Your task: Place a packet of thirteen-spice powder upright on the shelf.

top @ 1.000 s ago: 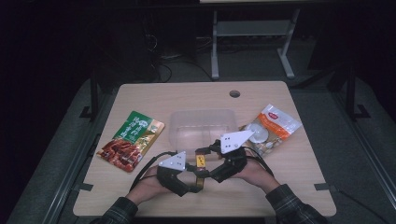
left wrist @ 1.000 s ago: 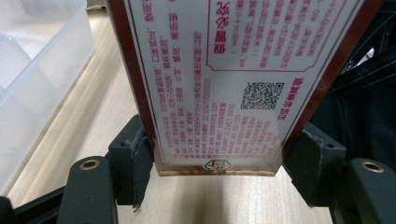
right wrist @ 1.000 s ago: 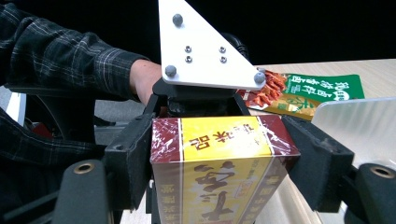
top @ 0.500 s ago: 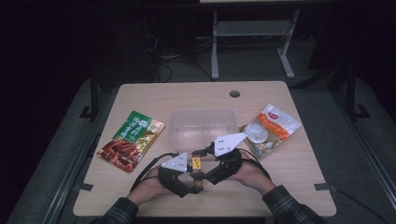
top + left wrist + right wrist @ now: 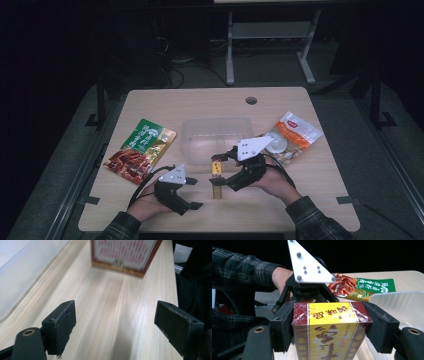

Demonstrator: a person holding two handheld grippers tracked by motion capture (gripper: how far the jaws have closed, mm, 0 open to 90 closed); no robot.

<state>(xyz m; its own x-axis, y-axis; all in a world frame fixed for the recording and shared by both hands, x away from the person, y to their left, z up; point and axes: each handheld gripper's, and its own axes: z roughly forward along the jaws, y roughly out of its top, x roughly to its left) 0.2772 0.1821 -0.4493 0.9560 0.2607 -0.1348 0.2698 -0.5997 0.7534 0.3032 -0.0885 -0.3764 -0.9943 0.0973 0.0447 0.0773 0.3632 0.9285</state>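
Your right gripper (image 5: 220,172) pinches the yellow box (image 5: 216,175) at lower centre of the high view, just below the clear tub (image 5: 192,131). Your left gripper (image 5: 192,192), jaws just spread and empty, sits left of it. Handover looks done; next, I'd judge, lift the box into the tub.

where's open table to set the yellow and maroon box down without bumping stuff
Free: the far strip of the wooden table beyond the clear plastic tub, beside the round cable hole, and the near right corner. Crowded: the middle, between the green snack pouch, the tub and the white and orange bag.
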